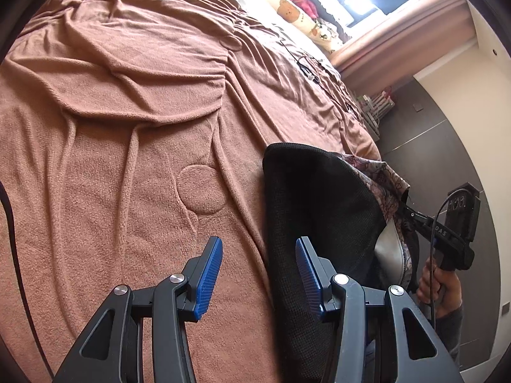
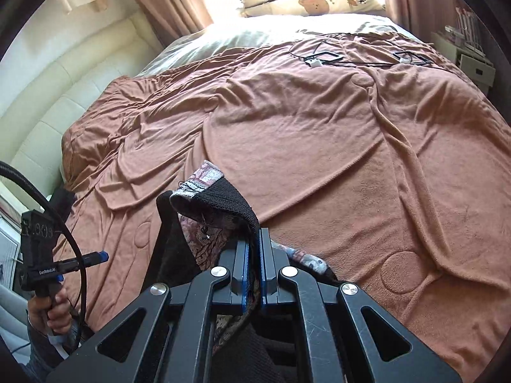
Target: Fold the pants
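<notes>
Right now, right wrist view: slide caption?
Right gripper clamps the black pants above the brown blanket.

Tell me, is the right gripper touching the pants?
Touching. The right wrist view shows the right gripper shut on the pants, with dark fabric pinched between its blue pads.

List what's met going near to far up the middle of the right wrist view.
Right tongs shut on pants → brown blanket → black cables → white sheet → bear pillow.
</notes>
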### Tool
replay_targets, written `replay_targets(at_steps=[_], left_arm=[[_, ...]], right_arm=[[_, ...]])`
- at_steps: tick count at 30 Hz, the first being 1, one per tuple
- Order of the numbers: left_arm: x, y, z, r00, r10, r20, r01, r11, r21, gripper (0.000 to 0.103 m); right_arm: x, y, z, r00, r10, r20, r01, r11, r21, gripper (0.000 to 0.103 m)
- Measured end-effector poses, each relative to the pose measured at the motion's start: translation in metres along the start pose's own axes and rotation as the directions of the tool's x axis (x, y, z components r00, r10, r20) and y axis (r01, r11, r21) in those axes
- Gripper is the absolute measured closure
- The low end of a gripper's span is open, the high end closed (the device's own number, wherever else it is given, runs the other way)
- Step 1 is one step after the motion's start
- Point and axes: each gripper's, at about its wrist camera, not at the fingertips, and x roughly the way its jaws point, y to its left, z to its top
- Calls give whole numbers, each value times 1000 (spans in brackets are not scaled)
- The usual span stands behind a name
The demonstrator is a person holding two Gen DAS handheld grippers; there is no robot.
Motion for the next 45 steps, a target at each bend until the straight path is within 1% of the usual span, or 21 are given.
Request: replay_targets(at_steps=[3,5,7,9,10,12,13,14,15,16,17,19,21,22,28,33,35,37,40,41,45], left_arm=[[5,0,1,1000,5,-7,-6,1000,-3,53],[8,-1,2,1000,9,-9,-9,1000,-4,53],[10,-1,2,1000,15,-14,-15,1000,-5,53],[11,-2,2,1000,16,-14,-16,1000,-4,53],[11,-2,2,1000,17,-13,-17,1000,-3,53],[12,-3,2,1000,20,-12,-21,1000,-4,53],[13,-2,3,1000,19,-12,-20,1000,-5,53],[13,-3,3,1000,18,-12,-18,1000,-5,53],[13,-3,2,1000,17,-12,-17,1000,-3,53],[13,-4,2,1000,16,-12,-16,1000,-1,53],[13,-5,2,1000,15,-13,-15,1000,0,53],[14,-7,2,1000,9,-15,-9,1000,5,53],[13,-9,1,1000,8,-14,-8,1000,10,53],[13,-9,1,1000,8,-14,-7,1000,12,53],[10,-6,0,1000,7,-13,-7,1000,7,53],[8,-5,0,1000,5,-8,-5,1000,4,53],[8,-5,0,1000,4,-10,-4,1000,4,53],[8,-5,-1,1000,5,-11,-5,1000,7,53],[9,-5,-1,1000,12,-12,-11,1000,7,53],[11,-5,-1,1000,11,-14,-11,1000,6,53],[16,-6,1,1000,12,-18,-12,1000,1,53]], right_arm=[[10,-14,8,1000,-17,-19,18,999,28,101],[18,-21,14,998,-48,-41,50,998,46,100],[27,-28,20,992,-101,-73,106,992,64,99],[31,-27,23,982,-167,-92,172,983,59,98],[30,-24,25,979,-181,-92,186,981,50,98],[26,-17,26,979,-184,-93,188,982,36,91],[23,-13,26,978,-190,-88,193,981,27,81],[19,-9,26,978,-193,-78,195,981,19,73],[16,-6,26,982,-178,-68,180,984,15,73],[15,-2,25,988,-141,-66,142,990,14,73],[15,2,24,992,-98,-73,100,995,16,73],[18,10,20,994,-28,-106,32,999,32,73],[25,15,18,990,41,-135,-32,998,62,73],[29,18,16,987,62,-150,-52,996,73,73],[54,22,12,962,148,-228,-122,985,122,73],[70,13,13,952,185,-244,-146,974,170,73],[82,10,14,947,195,-255,-151,972,182,73],[90,8,13,949,191,-250,-145,971,190,73],[90,9,16,960,176,-219,-137,974,182,97],[88,11,17,963,172,-209,-137,975,173,99],[77,13,28,975,139,-172,-116,983,140,101]])
